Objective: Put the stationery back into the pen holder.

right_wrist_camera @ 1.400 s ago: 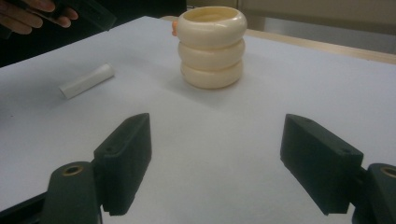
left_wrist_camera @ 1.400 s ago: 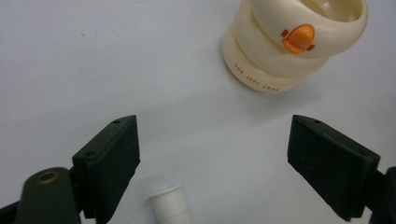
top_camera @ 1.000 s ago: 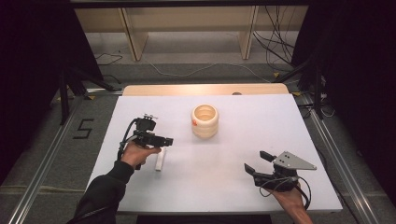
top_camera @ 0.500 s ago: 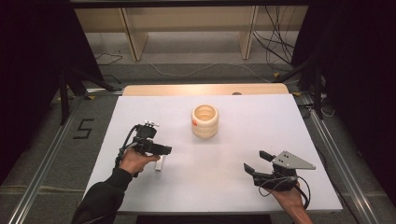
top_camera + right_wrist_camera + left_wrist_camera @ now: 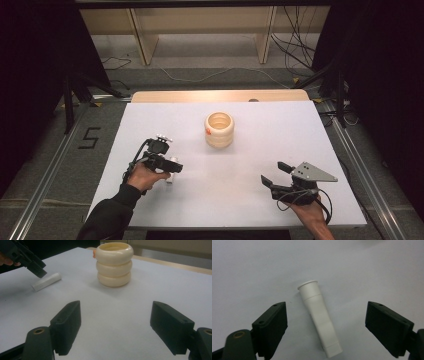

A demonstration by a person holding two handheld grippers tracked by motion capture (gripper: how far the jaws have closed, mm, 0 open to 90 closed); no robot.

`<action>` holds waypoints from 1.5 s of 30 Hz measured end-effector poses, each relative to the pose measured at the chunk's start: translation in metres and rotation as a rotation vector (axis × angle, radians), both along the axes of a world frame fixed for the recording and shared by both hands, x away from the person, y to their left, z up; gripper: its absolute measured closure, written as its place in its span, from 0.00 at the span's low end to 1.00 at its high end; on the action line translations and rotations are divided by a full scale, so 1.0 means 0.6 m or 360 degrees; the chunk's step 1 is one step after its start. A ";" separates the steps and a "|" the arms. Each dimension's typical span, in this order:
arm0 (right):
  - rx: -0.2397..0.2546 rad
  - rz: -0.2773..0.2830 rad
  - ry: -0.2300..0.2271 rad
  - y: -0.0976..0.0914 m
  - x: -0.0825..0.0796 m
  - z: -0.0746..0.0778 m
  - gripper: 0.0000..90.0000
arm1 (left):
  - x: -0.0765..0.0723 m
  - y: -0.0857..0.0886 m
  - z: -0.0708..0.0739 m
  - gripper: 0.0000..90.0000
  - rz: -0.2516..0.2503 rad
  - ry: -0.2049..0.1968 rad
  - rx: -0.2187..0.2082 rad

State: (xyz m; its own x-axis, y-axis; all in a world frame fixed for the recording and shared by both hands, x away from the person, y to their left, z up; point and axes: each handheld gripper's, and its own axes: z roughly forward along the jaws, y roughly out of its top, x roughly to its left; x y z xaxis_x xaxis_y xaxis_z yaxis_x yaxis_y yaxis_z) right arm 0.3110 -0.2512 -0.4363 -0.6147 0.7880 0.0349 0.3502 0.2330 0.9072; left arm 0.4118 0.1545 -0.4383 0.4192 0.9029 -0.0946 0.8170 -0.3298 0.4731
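The white tube [image 5: 319,317] lies flat on the white surface [image 5: 250,200], well clear of every edge, bare room all round. Its long axis runs along the left gripper's [image 5: 325,325] view, flanged cap farthest away. Left gripper spread wide astride it, untouching; right gripper [image 5: 116,327] wide open, empty, facing the ringed pot [image 5: 114,263].

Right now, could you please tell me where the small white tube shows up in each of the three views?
High view: the white tube lies on the table, lower left, just under the left tool.
Left gripper view: it lies centre frame, flared end up, between the open jaws.
Right gripper view: upper left, beneath the left tool's jaw.
Shared landmark: the cream ringed holder stands mid-table in the high view and top centre in the right gripper view.
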 end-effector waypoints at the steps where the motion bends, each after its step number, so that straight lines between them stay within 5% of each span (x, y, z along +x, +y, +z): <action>1: 0.0002 -0.0002 0.0000 0.000 0.000 0.000 0.28 | 0.000 0.001 0.000 0.20 -0.0002 0.0001 0.0011; 8: -0.0014 0.0000 -0.0012 0.001 -0.001 0.000 0.28 | -0.001 0.000 -0.005 0.23 -0.0026 0.0033 0.0111; 15: -0.0017 0.0006 -0.0013 0.001 -0.001 0.000 0.28 | 0.002 -0.002 -0.007 0.26 -0.0031 0.0066 0.0136; 34: -0.0030 0.0019 0.0000 0.006 0.004 -0.004 0.28 | 0.016 -0.008 -0.028 0.46 -0.0059 0.0204 0.0100; 45: -0.0041 0.0027 0.0000 0.008 0.005 -0.004 0.28 | 0.019 -0.007 -0.036 0.58 -0.0068 0.0222 0.0104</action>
State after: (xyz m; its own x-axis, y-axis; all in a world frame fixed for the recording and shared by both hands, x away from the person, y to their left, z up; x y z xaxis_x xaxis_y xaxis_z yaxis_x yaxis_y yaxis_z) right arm 0.3141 -0.2464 -0.4390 -0.6280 0.7781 0.0149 0.3462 0.2621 0.9008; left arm 0.4233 0.1504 -0.4600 0.4441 0.8908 -0.0962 0.8579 -0.3918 0.3325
